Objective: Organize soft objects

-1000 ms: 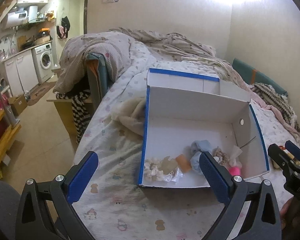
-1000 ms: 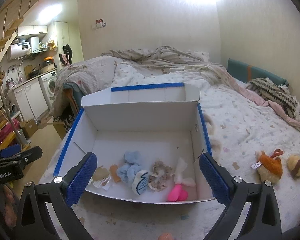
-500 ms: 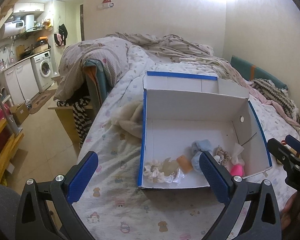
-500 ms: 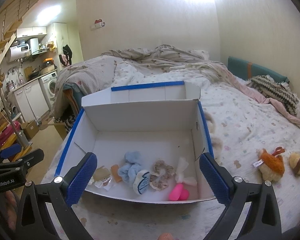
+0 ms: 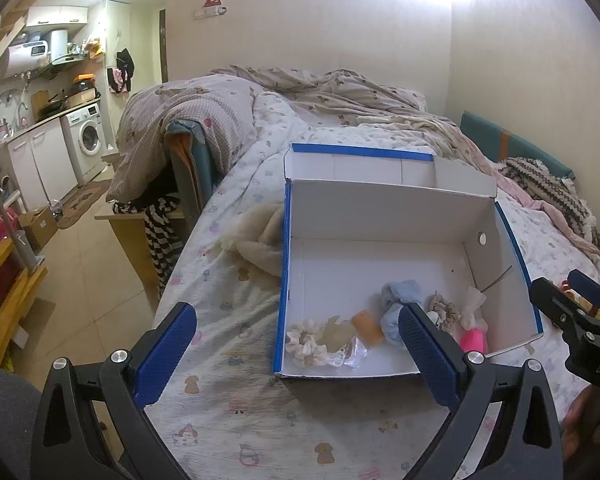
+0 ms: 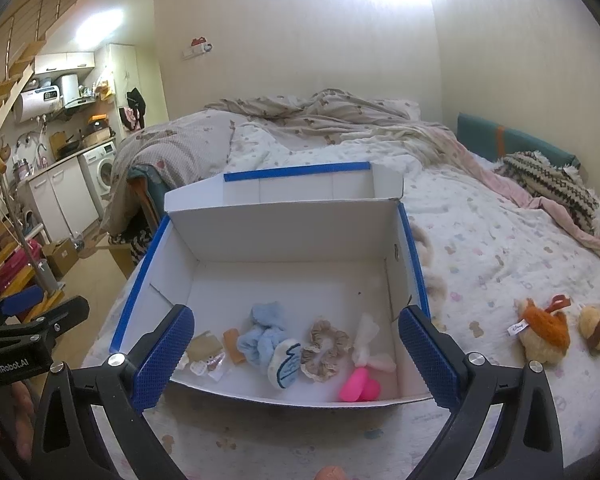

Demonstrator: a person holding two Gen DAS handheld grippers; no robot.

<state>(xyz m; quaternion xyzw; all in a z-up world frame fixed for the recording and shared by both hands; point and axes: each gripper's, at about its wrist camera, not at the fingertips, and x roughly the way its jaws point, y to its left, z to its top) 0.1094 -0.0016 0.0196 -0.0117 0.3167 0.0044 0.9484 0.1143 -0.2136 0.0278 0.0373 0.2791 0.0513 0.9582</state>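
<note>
While both tongs hang empty: box (image 6: 284,240) centre, on bed (image 6: 500,248).
Left gripper (image 5: 296,344): spread wide, left of box.
Right gripper (image 6: 296,344): spread wide, at box front.
Plush toys (image 6: 544,330): right of box, outside.
Risk: squeeze slips on plush; box tips.

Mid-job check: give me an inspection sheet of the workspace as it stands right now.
Surface: bed with a printed sheet; rumpled duvet at the far end.
Job's things: open white box holds a blue cloth, beige scrunchie, pink toy, white scrunchie. Orange plush and brown plush lie on the sheet right of the box.
Clutter: cream fleece beside the box's left wall.
Grippers: left gripper and right gripper, jaws wide, both empty.
Cables: nothing seen.
Surroundings: washing machine, white cabinets, tiled floor to the left.
</note>
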